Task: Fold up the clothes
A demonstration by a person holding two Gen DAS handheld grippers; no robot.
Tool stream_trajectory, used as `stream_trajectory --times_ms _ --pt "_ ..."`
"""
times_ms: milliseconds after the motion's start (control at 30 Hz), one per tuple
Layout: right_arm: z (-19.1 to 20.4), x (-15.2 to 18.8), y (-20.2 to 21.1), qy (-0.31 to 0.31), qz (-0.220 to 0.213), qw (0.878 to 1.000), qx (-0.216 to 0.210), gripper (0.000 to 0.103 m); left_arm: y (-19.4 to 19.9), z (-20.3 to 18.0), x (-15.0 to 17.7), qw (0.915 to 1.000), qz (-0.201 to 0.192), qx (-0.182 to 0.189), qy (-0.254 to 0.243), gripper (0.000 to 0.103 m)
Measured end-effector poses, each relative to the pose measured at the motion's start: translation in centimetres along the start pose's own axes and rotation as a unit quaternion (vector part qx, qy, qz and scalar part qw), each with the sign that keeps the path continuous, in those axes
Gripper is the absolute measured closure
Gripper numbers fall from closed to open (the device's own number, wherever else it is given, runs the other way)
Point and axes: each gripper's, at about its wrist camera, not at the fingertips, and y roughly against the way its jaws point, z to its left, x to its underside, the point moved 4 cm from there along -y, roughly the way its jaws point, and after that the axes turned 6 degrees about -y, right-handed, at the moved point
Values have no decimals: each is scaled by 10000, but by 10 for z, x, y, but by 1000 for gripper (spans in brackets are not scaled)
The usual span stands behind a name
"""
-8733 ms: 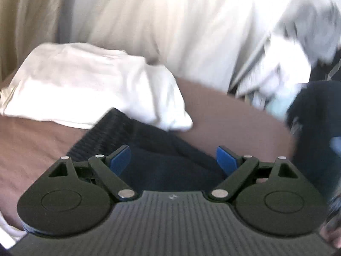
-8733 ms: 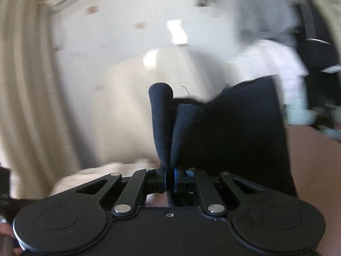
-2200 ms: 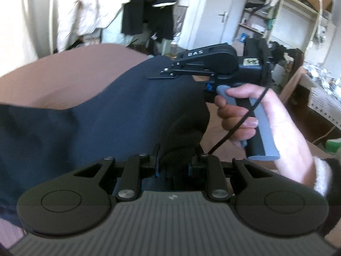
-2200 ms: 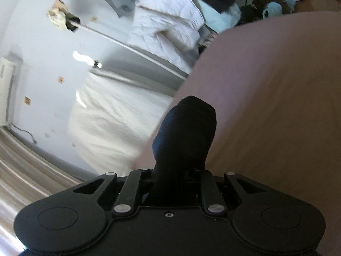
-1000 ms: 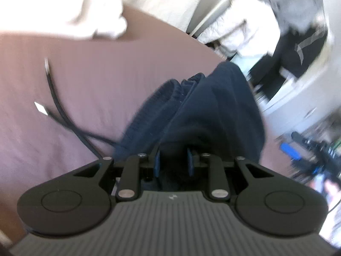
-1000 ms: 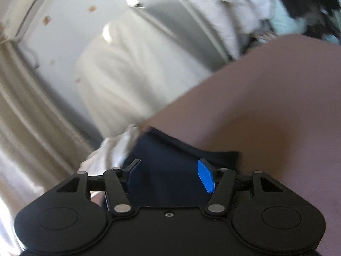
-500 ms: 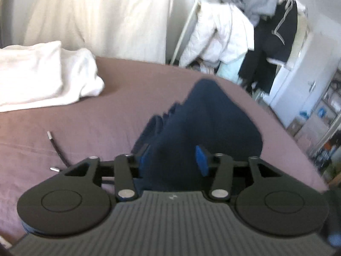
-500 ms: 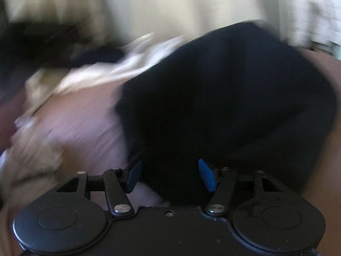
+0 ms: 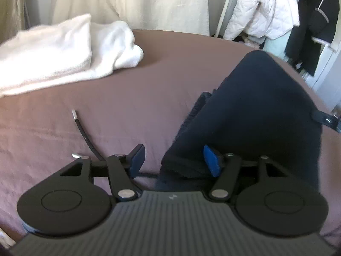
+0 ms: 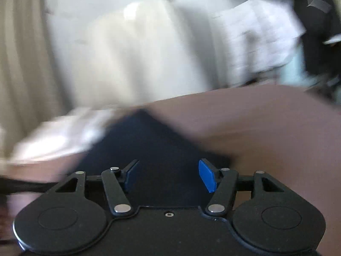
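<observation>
A dark navy garment (image 9: 255,111) lies folded lengthwise on the mauve bed sheet (image 9: 127,106), running from the near right toward the far edge. My left gripper (image 9: 173,160) is open at its near end, the cloth's edge lying loose by the right blue pad. In the blurred right wrist view the same navy garment (image 10: 153,145) spreads flat under my right gripper (image 10: 168,176), which is open and holds nothing. A tip of the right gripper (image 9: 326,120) shows at the garment's right edge in the left wrist view.
A folded white garment (image 9: 59,53) sits at the far left of the bed. A thin black cable (image 9: 85,136) lies on the sheet near my left gripper. Cream curtains and a rack of hanging coats (image 9: 266,10) stand beyond the bed.
Both grippers let go of the navy garment and opened over the last second. The garment now rests on the bed. My left gripper has shifted left, so the cloth lies by its right pad.
</observation>
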Motion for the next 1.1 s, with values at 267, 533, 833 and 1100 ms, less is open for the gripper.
stream_trajectory --times_ms 267,533,833,1100 --pt "-64 27 -86 -1413 826 9865 -105 31 -31 27 3 9933 419 394 1006 26" --pt "-69 14 -56 -2577 717 9633 -216 26 -39 43 -24 9810 1066 949 1318 36" --pt "-63 47 -24 -3385 1207 9290 -888 19 -36 27 -69 9480 515 3111 434 32" --pt "-53 91 -24 -3938 1942 8835 -1633 14 -105 45 -26 9267 1690 3231 905 9"
